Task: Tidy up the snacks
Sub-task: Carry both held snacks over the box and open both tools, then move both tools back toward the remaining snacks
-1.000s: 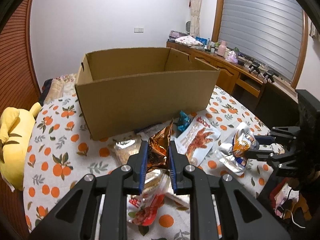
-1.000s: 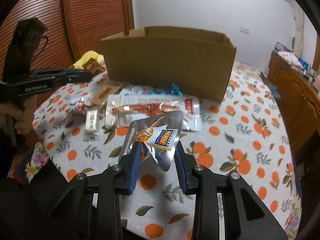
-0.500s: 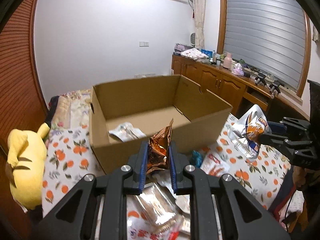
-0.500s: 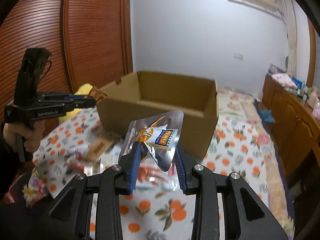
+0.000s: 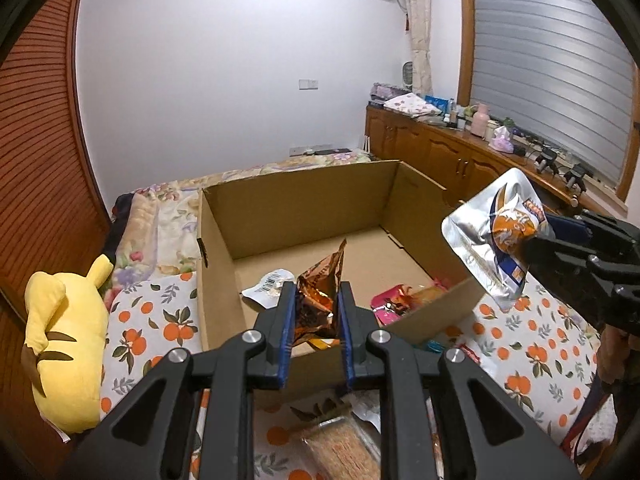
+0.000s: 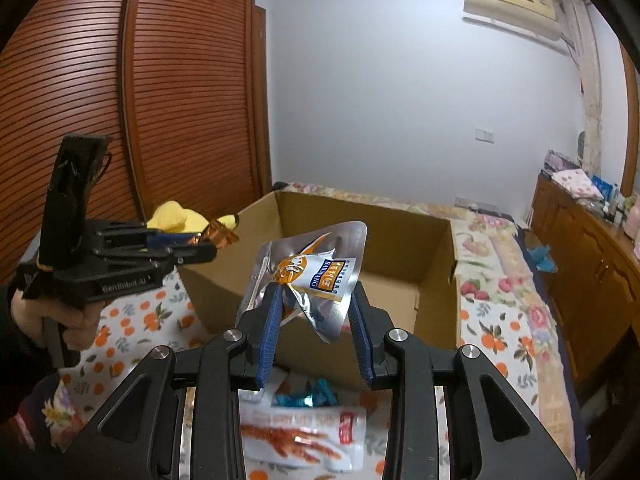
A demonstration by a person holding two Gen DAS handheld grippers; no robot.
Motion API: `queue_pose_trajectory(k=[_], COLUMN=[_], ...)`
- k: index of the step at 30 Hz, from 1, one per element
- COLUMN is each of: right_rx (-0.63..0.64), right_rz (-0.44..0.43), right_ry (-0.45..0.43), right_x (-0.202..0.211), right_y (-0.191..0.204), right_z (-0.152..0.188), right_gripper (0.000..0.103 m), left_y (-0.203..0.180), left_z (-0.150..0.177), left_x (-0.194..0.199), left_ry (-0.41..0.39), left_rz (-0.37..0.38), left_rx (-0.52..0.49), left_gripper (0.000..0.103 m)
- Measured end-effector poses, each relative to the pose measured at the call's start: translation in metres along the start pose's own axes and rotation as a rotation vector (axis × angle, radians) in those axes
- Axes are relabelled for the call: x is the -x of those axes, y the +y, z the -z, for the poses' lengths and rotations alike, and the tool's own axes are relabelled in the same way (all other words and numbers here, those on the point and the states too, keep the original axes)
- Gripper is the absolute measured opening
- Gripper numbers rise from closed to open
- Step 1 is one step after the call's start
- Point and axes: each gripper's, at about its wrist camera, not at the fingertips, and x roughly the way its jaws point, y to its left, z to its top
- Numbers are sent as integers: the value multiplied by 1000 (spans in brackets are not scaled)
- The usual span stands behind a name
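Left gripper (image 5: pixel 316 320), lower centre of its view: jaws clamped on a crumpled copper foil packet (image 5: pixel 320 296), long axis upright, tip pointing up, over the near wall of the cardboard box (image 5: pixel 304 204). Right gripper (image 6: pixel 316 316): jaws pinch a silver pouch (image 6: pixel 312 272), long axis tilted toward upper right, before the box. Beyond, the bed (image 5: pixel 152 320).

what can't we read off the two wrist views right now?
- Cardboard box floor, right wrist view: hidden by its near wall and the silver pouch.
- Snack under the copper packet, left wrist view: covered by the left tongs.
- Pouch print: too small to read.
- Packets below the right tongs: blurred, cut off.
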Motion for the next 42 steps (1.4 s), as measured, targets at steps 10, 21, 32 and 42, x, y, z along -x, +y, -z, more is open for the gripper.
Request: queue_pose_trajectory(k=[10,21,32,42], right_rx=[-18,-67,-59,-48], right_rz=[32,30,32,-14], right_ry=[51,118,150,93], right_x=[-45,-82,-98,-52], right_y=[-10,-17,-17,-6], right_z=[-12,-8,-10,-3], right_gripper=[32,32,47,51], left_y=[7,16,22,17], left_z=[-8,-10,-3,25], left_x=[-26,-28,-10,19], left_ry=[26,24,-24,-32], left_rz=[-39,-39,-57,-31], left_rx=[10,45,53,-2], left_gripper=[21,41,69,71])
